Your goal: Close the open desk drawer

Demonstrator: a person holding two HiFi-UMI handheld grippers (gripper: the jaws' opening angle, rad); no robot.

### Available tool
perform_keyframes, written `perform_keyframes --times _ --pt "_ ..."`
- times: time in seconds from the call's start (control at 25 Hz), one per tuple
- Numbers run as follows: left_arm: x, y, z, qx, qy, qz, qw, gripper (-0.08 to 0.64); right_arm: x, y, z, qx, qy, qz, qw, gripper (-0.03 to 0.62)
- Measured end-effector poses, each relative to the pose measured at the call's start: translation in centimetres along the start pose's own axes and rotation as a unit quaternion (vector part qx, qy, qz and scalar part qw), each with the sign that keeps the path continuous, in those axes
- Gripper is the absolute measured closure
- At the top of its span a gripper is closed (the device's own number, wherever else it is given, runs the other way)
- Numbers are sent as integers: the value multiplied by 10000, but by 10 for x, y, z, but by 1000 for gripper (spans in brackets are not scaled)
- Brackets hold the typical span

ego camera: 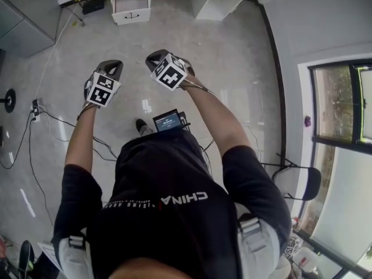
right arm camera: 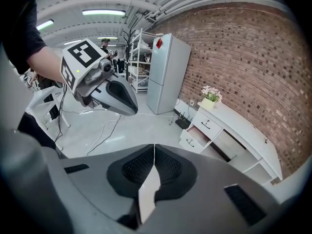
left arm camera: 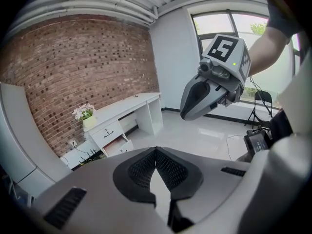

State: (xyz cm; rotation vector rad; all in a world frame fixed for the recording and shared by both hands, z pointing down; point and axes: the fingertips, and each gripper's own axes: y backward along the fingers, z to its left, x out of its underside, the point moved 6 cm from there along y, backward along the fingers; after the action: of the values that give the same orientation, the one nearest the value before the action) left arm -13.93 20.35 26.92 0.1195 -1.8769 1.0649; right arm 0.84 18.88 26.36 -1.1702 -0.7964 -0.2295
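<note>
Brick wall backs a white desk, drawer pulled out; left gripper and right gripper pinched together, empty; shirt reads "CHINA".

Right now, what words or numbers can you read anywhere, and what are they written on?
"CHINA": white letters on the person's black shirt, upside down in the head view.
Smaller white print beside it: too small to read.
Small screen at the person's waist: too blurred to read.
Red sticker on the grey fridge: too small to read.
Marker cubes: black-and-white patterns only, no words.
</note>
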Motion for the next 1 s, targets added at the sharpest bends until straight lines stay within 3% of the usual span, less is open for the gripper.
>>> perform_keyframes --times 0.4,0.68,1.0 --pt "-25 -74 67 81 -12 78 9999 548 -17 -65 -86 -237 -40 6 9997 575" --pt "-71 -159 155 -40 -45 367 9993 548 -52 -129 -211 -413 -4 -273 9988 575" --pt "-146 -234 259 -407 78 391 9984 548 -85 -163 -350 -486 -20 -401 9980 575"
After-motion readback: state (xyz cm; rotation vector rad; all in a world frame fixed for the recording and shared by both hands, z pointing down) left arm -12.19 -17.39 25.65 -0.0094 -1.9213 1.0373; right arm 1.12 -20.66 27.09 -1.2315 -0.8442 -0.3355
